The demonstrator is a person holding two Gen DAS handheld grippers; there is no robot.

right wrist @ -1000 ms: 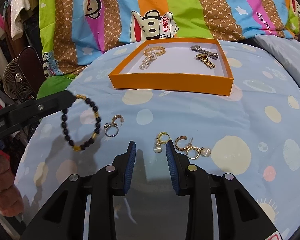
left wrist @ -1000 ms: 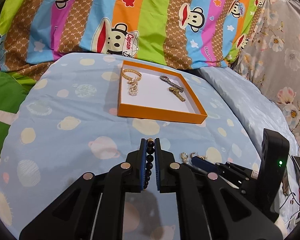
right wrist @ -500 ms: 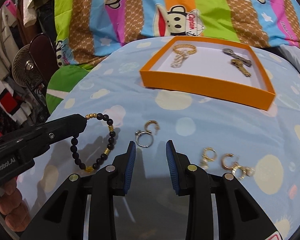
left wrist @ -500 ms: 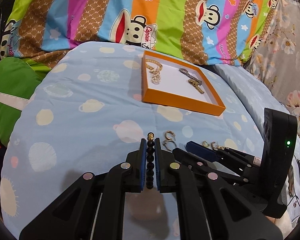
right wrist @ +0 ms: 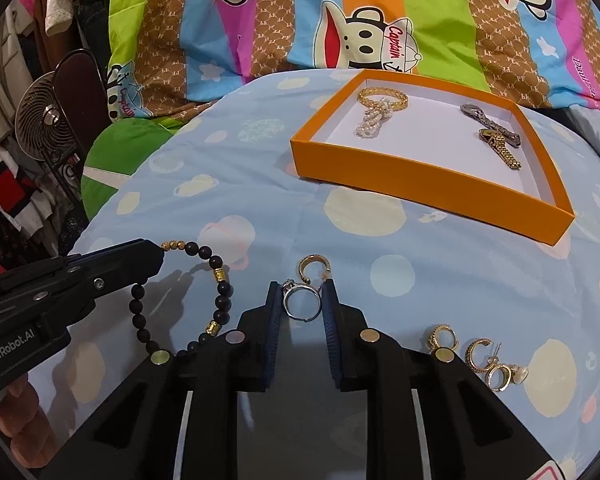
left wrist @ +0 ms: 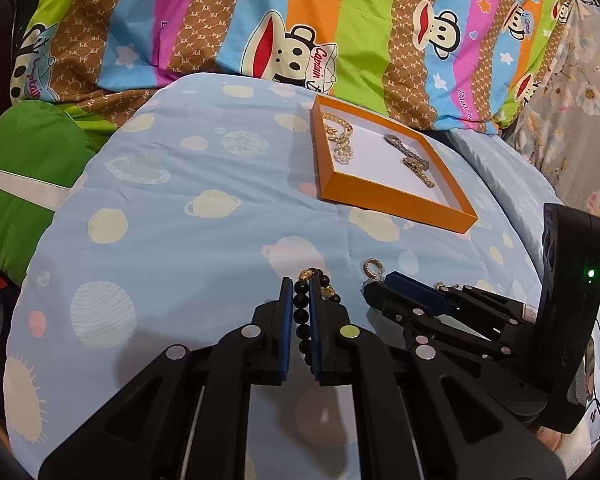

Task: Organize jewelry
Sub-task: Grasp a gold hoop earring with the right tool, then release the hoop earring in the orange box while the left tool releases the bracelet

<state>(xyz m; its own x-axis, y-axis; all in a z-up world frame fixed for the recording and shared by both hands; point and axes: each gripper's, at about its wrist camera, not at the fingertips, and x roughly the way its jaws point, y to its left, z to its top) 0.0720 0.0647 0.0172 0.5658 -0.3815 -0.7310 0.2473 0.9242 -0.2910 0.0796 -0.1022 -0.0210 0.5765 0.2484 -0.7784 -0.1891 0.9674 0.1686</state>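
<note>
Left gripper (left wrist: 301,312) clamped tight on a bead bracelet (left wrist: 302,320), black beads lined up in the narrow slit between the blue pads. From the right wrist view, the rest of that bracelet (right wrist: 220,292) hanging as an open loop off the left gripper's tip (right wrist: 156,256), black beads with a few gold ones, low over the blue blanket (right wrist: 440,280), its shadow on the cloth beneath.

Right gripper (right wrist: 302,304) closing around a silver ring (right wrist: 302,304) lying on the blanket; ring right between the blue pads, seemingly touching both, firm pinch not certain. Just beyond the ring, touching or nearly so, a gold hoop earring (right wrist: 313,266). In the left wrist view, same right gripper (left wrist: 380,286) seen from the side, tip just beside that gold hoop (left wrist: 373,269).

Farther right on the blanket, near the right gripper's arm, a small cluster of gold earrings (right wrist: 476,356), one with a pearl, lying close together.

Beyond, well apart from both grippers, an orange tray (right wrist: 428,184) with a white floor, resting on the blanket. Inside, at its far left, a gold chain bracelet (right wrist: 382,98) with a pearl piece (right wrist: 374,120) overlapping it; at its right, a grey metal band (right wrist: 490,120) and a gold band (right wrist: 500,148) touching each other.

Behind the tray, a striped cartoon-monkey quilt (right wrist: 380,20). At lower left of the right wrist view, fingers (right wrist: 18,420) of the person's hand under the left gripper.
</note>
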